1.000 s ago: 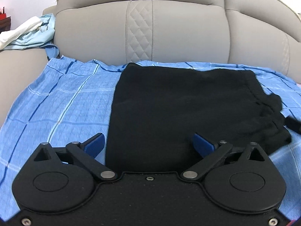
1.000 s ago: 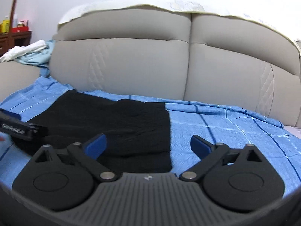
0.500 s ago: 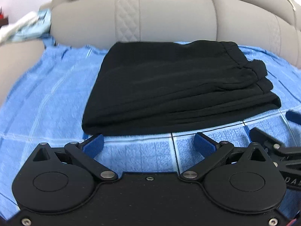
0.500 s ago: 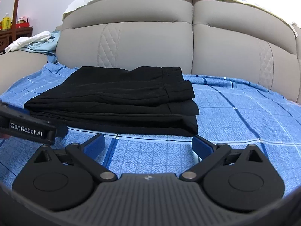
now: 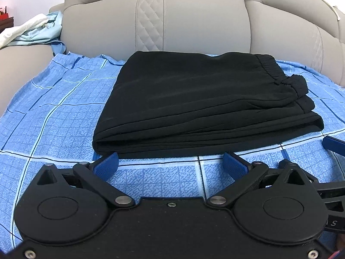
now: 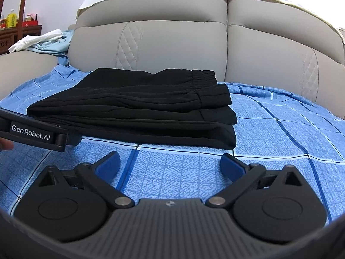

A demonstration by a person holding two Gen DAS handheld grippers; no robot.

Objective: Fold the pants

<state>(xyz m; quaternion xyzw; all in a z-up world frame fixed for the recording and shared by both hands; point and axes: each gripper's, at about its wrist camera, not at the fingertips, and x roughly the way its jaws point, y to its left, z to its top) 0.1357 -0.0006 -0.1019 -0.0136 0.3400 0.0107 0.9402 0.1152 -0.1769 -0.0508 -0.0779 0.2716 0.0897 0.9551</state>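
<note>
Pants [image 5: 200,105] lie folded into a compact black stack on the blue checked sheet [image 5: 54,116], in front of the sofa back [image 5: 194,21], waistband [image 6: 203,75] uppermost at the right end. Fabric looks thin, soft and limp, light in weight, likely a little slick; layers would probably slide or splay if lifted by one edge. Best hold, by judgement: pinch through all layers at the near folded edge, or at the thicker elastic waistband, one gripper toward each end. Fold appears essentially complete. Left gripper [image 5: 170,165] sits low over the sheet just short of the stack's near edge, jaws spread wide, nothing between them; left blue pad [image 5: 105,165] looks just beside the stack's corner, contact not certain. Right gripper [image 6: 170,164] hovers low beside it, also spread wide and empty, aimed at the stack's right half, clear of the cloth. Loose pale clothes [image 6: 43,41] lie on the armrest, well apart.
</note>
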